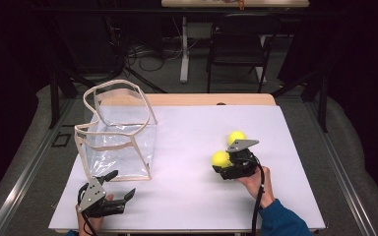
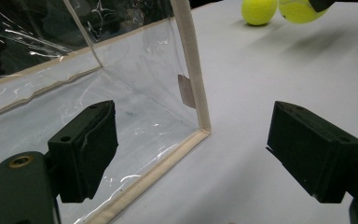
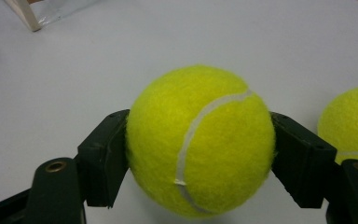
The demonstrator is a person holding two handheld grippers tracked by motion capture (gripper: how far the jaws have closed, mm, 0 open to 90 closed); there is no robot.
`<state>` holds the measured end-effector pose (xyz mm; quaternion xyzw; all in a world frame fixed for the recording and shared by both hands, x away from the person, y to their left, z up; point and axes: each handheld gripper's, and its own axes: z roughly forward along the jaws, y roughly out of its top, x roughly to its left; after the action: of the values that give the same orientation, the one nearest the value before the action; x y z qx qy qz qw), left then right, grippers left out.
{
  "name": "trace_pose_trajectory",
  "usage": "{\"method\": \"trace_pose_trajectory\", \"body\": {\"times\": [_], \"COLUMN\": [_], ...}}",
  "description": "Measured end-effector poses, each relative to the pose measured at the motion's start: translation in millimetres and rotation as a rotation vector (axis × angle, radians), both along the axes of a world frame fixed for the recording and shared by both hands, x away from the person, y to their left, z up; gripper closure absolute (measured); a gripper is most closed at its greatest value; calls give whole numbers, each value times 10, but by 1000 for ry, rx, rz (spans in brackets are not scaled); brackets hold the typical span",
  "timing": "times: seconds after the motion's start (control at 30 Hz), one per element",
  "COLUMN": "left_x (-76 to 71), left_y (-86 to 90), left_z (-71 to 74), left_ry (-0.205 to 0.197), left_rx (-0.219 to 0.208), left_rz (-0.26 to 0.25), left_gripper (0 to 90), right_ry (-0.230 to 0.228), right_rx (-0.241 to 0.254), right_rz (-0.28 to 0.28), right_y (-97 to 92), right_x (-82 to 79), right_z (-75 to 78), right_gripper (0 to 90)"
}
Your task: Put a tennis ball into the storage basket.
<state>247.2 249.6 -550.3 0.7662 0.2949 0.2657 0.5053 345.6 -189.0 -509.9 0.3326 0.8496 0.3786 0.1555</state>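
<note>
**Right claw gripping one tennis ball, left claw idling open by the bag**

Hidden / hard to read:
- In the high view the right gripper point(image 1: 225, 167) is covering part of the held tennis ball point(image 1: 220, 158); the jaws themselves are too small there to read. The right gripper view is settling it: both black pads are pressing on the ball's point(image 3: 200, 140) sides, and its underside is running out of the picture's bottom edge.
- The second tennis ball point(image 1: 236, 137) is sitting on the table just beyond the gripper, partly behind its grey plate. In the right gripper view it point(image 3: 352, 121) is getting cut off by the right edge.
- Whether the held ball is touching the table or is lifted clear: cannot tell.
- The room beyond the table is dark; a chair point(image 1: 238, 46) and floor cables are only roughly making out.

Surroundings:
- The clear plastic bag point(image 1: 120, 132) with beige trim is standing open at the table's left, well apart from both balls.
- The left gripper point(image 1: 120, 184) is resting near the bag's near corner, jaws standing wide with nothing between them.
- The white table top point(image 1: 187, 147) between bag and balls is lying bare.
</note>
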Motion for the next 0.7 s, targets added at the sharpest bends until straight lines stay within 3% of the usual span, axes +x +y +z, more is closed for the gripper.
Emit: {"method": "trace_pose_trajectory", "body": {"times": [0.7], "left_x": [12], "left_y": [3], "left_z": [-2], "left_ry": [5], "left_rx": [2], "left_rz": [0], "left_gripper": [159], "right_ry": [-3], "right_rx": [7], "right_rz": [-12], "right_y": [-38], "right_x": [-26], "right_z": [90], "right_gripper": [263]}}
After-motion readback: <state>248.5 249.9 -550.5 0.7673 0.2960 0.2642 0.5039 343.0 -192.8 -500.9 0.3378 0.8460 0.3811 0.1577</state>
